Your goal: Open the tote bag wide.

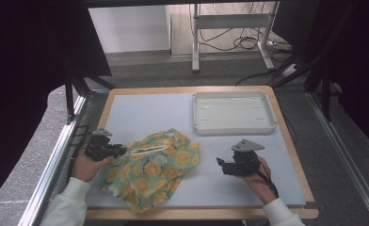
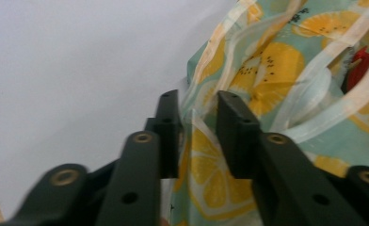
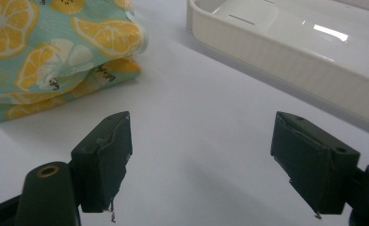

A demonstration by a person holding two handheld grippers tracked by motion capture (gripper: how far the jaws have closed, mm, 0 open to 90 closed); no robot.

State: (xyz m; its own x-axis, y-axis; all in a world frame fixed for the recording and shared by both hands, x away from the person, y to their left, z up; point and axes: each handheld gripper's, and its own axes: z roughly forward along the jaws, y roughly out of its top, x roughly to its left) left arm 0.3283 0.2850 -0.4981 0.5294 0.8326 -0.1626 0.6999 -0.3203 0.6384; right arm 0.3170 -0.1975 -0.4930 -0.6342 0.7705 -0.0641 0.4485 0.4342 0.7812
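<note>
Fabric edge of the lemon-print bag (image 2: pixel 286 70) stands between the left gripper (image 2: pixel 197 117), whose narrowed jaws leave a small gap either side. The bag lies mid-table, front left of the white tray (image 1: pixel 233 128). The right gripper (image 3: pixel 201 155) hovers wide open, holding nothing.

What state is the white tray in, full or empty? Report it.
Empty. The white tray shows a bare floor in the high view, with nothing lying in it; the lemon-print bag sits apart on the mat.
</note>
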